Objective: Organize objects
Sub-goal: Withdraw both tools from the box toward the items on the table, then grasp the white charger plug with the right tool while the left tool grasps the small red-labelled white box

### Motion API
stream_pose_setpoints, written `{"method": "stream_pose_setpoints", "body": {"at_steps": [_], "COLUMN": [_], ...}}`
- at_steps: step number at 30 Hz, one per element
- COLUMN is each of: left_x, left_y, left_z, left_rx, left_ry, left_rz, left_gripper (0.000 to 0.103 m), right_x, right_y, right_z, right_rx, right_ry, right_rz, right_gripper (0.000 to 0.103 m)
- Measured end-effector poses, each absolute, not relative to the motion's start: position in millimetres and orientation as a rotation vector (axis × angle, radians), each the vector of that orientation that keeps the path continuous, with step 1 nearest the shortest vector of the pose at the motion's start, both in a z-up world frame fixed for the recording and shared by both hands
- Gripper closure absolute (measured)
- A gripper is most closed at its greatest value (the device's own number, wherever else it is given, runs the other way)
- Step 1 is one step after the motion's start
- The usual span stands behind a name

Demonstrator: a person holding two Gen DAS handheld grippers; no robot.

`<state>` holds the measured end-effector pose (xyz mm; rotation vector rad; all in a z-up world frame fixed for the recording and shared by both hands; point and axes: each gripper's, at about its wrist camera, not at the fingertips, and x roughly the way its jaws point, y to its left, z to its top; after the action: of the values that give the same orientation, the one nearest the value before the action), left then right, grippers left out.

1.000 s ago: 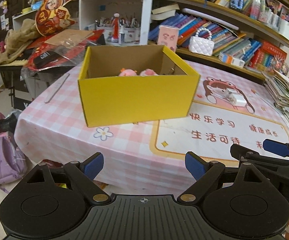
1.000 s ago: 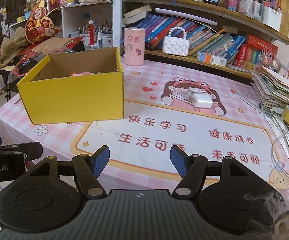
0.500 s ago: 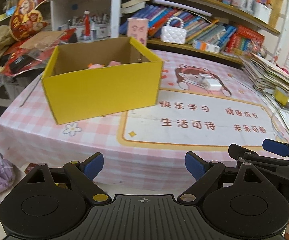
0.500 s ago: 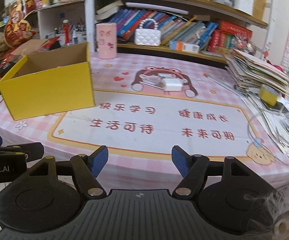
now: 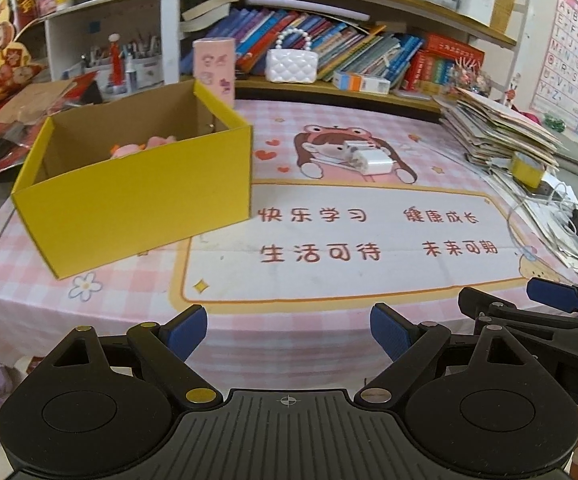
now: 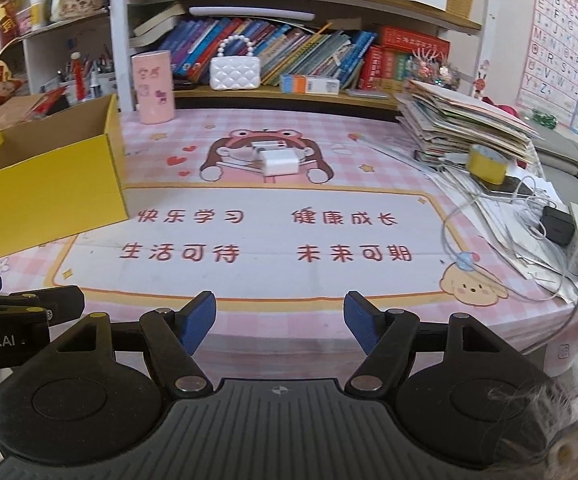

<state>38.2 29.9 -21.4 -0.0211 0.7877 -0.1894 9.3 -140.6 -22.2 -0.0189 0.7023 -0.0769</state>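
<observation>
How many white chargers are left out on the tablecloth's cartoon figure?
2: a white charger in front on the cartoon figure, and a flatter charger just behind, touching it. More could be hidden behind them or in the yellow box.

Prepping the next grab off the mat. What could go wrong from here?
1. The two white chargers lie touching; closing on one may shove or drag the other.
2. The loose cables by the paper stack could snag the right gripper.
3. The yellow box is light; a bump may slide it.
</observation>
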Motion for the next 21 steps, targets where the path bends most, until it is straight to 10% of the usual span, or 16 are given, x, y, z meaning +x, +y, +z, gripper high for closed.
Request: {"method": "stream_pose_setpoints", "body": {"at_steps": [21], "left_x": [101], "left_y": [-2], "left_z": [-27], "left_rx": [-0.033], "left_ry": [0.815], "left_rz": [-0.194], "left_gripper": [0.012], "right_x": [73], "right_y": [-170], "right_z": [-25], "right_rx": [-0.044], "right_ry": [0.742], "right_rz": [-0.079], "right_gripper": [0.033]}}
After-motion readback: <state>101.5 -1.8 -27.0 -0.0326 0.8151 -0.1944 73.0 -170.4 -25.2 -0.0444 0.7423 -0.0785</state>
